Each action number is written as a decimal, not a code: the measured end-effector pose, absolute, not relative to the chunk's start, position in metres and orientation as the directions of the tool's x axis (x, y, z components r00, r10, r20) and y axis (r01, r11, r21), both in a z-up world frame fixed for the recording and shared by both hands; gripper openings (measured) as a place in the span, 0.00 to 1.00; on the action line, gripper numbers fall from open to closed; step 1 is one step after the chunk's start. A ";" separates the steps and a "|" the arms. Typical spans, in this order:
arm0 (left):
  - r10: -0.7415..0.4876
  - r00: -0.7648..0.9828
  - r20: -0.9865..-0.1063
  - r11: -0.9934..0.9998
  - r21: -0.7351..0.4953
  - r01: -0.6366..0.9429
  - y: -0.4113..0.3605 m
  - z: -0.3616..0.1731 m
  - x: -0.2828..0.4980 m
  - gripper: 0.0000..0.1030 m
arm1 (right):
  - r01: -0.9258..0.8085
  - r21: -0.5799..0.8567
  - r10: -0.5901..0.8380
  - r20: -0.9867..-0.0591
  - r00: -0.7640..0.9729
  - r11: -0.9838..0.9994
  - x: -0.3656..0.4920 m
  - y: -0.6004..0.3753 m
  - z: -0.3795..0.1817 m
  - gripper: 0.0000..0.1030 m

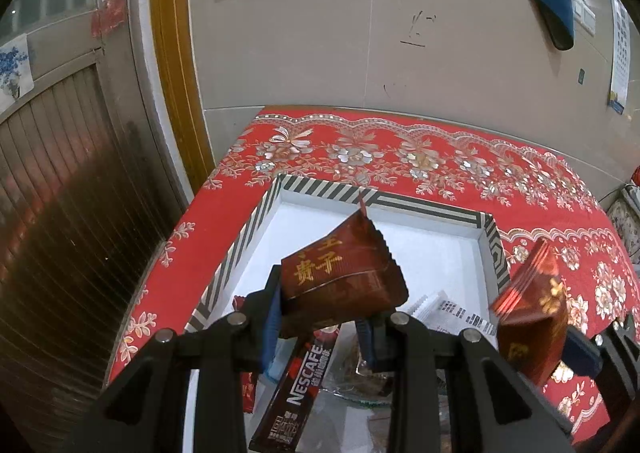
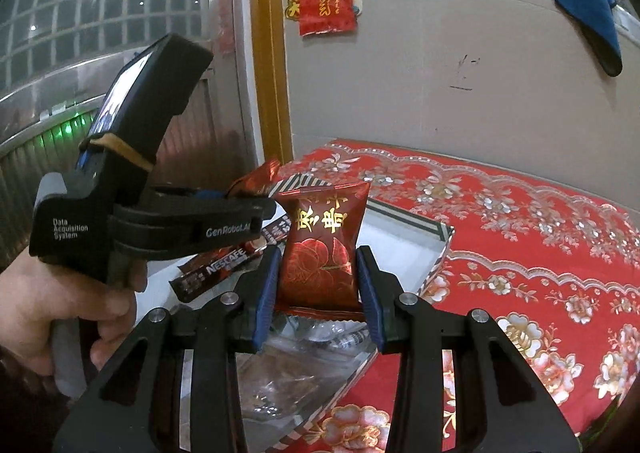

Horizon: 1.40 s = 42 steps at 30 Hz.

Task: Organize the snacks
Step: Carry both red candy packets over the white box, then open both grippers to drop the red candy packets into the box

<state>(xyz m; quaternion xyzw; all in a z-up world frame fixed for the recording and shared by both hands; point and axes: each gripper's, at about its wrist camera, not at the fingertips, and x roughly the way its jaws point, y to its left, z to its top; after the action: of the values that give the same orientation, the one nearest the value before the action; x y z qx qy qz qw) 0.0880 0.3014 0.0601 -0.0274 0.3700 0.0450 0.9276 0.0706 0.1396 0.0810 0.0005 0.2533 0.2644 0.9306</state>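
Gripping red packets (image 2: 320, 249); box (image 1: 440, 209) contents seemingly blurred

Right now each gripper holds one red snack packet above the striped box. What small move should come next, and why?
Probably lower the left gripper a little and release its red packet into the striped box. That packet already hangs over the bare white floor, clear of the Nescafe stick, while the right gripper holds its packet nearer the box's edge.

Two dark-red gold-lettered snack packets (image 1: 340, 277) (image 2: 322, 249) held above striped box (image 1: 256, 221)
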 end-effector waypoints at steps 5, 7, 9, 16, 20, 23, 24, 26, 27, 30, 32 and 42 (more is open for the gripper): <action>0.065 0.721 -0.690 0.994 -0.018 -0.107 0.302 0.059 0.089 0.33 | -0.508 0.123 0.500 -0.474 0.724 0.852 0.067 0.143 0.080 0.36; 0.066 0.720 -0.691 0.994 -0.019 -0.109 0.302 0.059 0.089 0.33 | -0.509 0.121 0.500 -0.474 0.725 0.852 0.067 0.144 0.080 0.36; 0.066 0.719 -0.692 0.994 -0.019 -0.110 0.302 0.058 0.089 0.33 | -0.509 0.123 0.501 -0.475 0.724 0.852 0.067 0.143 0.080 0.36; 0.069 0.718 -0.692 0.993 -0.018 -0.113 0.303 0.057 0.088 0.34 | -0.510 0.124 0.502 -0.474 0.723 0.851 0.066 0.144 0.079 0.36; 0.070 0.717 -0.693 0.993 -0.017 -0.113 0.303 0.057 0.088 0.34 | -0.510 0.124 0.502 -0.475 0.723 0.851 0.065 0.144 0.078 0.36; 0.071 0.716 -0.694 0.993 -0.016 -0.115 0.303 0.057 0.088 0.34 | -0.510 0.127 0.503 -0.475 0.722 0.851 0.064 0.144 0.078 0.36; 0.070 0.716 -0.695 0.993 -0.017 -0.114 0.304 0.057 0.088 0.34 | -0.511 0.128 0.505 -0.476 0.721 0.850 0.065 0.144 0.078 0.36; 0.071 0.715 -0.695 0.993 -0.017 -0.115 0.304 0.057 0.088 0.34 | -0.510 0.129 0.505 -0.476 0.720 0.850 0.065 0.144 0.079 0.36; 0.072 0.715 -0.695 0.993 -0.017 -0.117 0.304 0.057 0.088 0.34 | -0.510 0.132 0.506 -0.476 0.719 0.850 0.065 0.143 0.078 0.36; 0.073 0.714 -0.697 0.993 -0.016 -0.116 0.303 0.056 0.088 0.35 | -0.512 0.138 0.509 -0.480 0.714 0.848 0.066 0.144 0.077 0.36; 0.077 0.712 -0.698 0.993 -0.011 -0.118 0.302 0.056 0.088 0.36 | -0.516 0.140 0.514 -0.478 0.712 0.845 0.066 0.145 0.077 0.36; 0.088 0.714 -0.694 0.989 -0.023 -0.144 0.306 0.057 0.088 0.71 | -0.507 0.151 0.513 -0.463 0.723 0.849 0.066 0.142 0.077 0.36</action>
<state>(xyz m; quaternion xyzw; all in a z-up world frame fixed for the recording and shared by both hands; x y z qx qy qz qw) 0.0876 0.3063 0.0568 -0.0378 0.3727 0.0628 0.9250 0.0664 0.1417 0.0774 0.0067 0.2514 0.2747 0.9281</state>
